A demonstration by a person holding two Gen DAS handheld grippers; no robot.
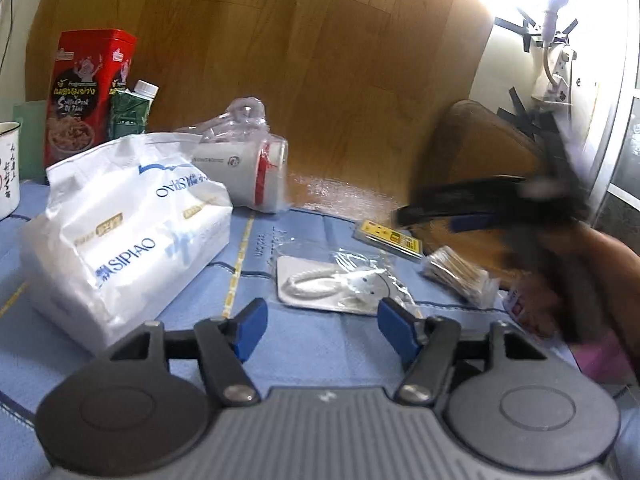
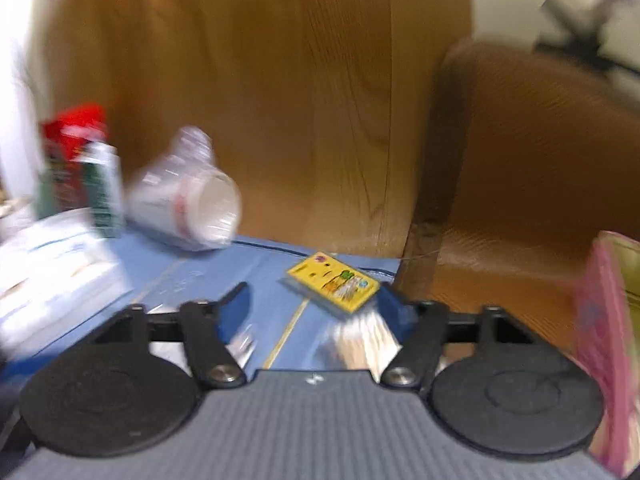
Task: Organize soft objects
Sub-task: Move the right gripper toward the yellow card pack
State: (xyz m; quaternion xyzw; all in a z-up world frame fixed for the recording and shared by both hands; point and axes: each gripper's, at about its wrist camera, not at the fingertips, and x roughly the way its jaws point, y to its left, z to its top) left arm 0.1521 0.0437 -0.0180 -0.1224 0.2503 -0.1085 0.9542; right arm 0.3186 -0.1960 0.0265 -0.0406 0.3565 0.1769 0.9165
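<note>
A white SIPIAO tissue pack point(image 1: 128, 232) lies on the blue cloth point(image 1: 312, 344) at the left; it shows blurred in the right wrist view point(image 2: 52, 276). A clear bag with a white cord point(image 1: 336, 284) lies just ahead of my left gripper point(image 1: 322, 330), which is open and empty above the cloth. A bag of cotton swabs point(image 1: 456, 274) lies to the right and shows under my right gripper point(image 2: 312, 312), which is open and empty. The right gripper appears blurred in the left wrist view point(image 1: 472, 208). A yellow card pack point(image 2: 334, 282) lies ahead of it.
A wrapped stack of paper cups point(image 1: 248, 172) lies on its side at the back. A red snack tin point(image 1: 88, 92) and green carton point(image 1: 132, 112) stand at the back left, beside a white mug point(image 1: 8, 164). A wooden chair point(image 2: 520, 184) stands at the right. A pink package point(image 2: 608, 340) is at the far right.
</note>
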